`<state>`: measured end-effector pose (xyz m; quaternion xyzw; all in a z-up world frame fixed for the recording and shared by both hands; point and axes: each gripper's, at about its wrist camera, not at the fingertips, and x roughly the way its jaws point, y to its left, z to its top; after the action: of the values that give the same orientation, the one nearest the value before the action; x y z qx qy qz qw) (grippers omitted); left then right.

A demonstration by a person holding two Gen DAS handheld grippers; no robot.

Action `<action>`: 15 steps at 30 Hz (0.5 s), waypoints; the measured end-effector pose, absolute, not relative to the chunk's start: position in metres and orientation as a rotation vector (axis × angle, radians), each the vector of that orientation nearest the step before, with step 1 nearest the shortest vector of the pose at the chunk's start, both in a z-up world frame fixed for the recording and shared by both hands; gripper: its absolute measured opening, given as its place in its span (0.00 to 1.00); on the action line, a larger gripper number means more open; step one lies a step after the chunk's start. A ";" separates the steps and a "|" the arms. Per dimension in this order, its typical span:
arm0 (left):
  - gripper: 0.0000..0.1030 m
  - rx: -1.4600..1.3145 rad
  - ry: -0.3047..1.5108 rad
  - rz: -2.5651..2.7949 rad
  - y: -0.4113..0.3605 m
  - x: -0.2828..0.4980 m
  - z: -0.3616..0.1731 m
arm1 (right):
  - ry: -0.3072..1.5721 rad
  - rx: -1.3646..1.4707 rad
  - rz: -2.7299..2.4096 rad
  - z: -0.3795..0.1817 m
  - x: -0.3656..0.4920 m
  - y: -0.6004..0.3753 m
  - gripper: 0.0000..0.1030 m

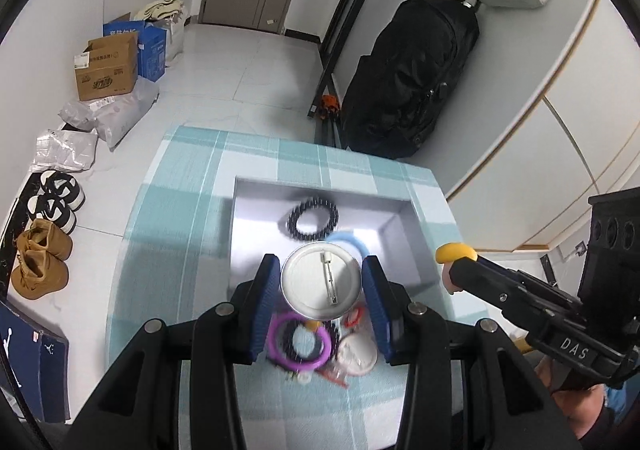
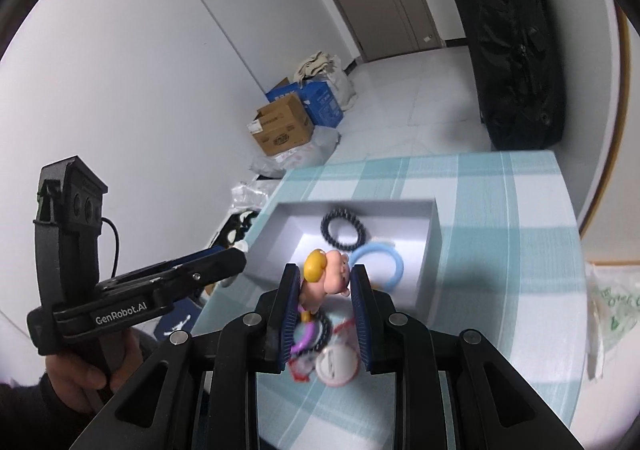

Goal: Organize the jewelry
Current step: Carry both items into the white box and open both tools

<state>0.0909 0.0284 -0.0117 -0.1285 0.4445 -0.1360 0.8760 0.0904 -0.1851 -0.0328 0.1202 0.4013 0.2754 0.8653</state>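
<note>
- My left gripper (image 1: 322, 282) is clamped on a round pin badge (image 1: 321, 280), held above the table (image 1: 168, 209).
- My right gripper (image 2: 326, 284) pinches a small pink figurine (image 2: 326, 276).
- Beyond both, the grey tray (image 1: 400, 246) holds a black beaded bracelet (image 1: 313, 217) and a pale blue ring (image 2: 390, 256).
- Loose jewelry pile (image 1: 316, 346) lies under my jaws.
</note>
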 end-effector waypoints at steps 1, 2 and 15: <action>0.36 -0.275 0.933 -0.289 0.028 0.096 -0.012 | 0.842 0.250 0.578 -0.032 0.095 -0.184 0.24; 0.36 -0.284 0.940 -0.293 0.027 0.100 -0.012 | 0.843 0.247 0.580 -0.031 0.101 -0.184 0.24; 0.36 -0.247 1.053 -0.362 0.013 0.148 -0.032 | 0.964 0.285 0.585 -0.050 0.156 -0.185 0.24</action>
<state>0.1479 0.0128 -0.0322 -0.1169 0.4983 -0.1716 0.8418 0.1558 -0.1849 -0.0497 0.1346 0.4551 0.2761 0.8358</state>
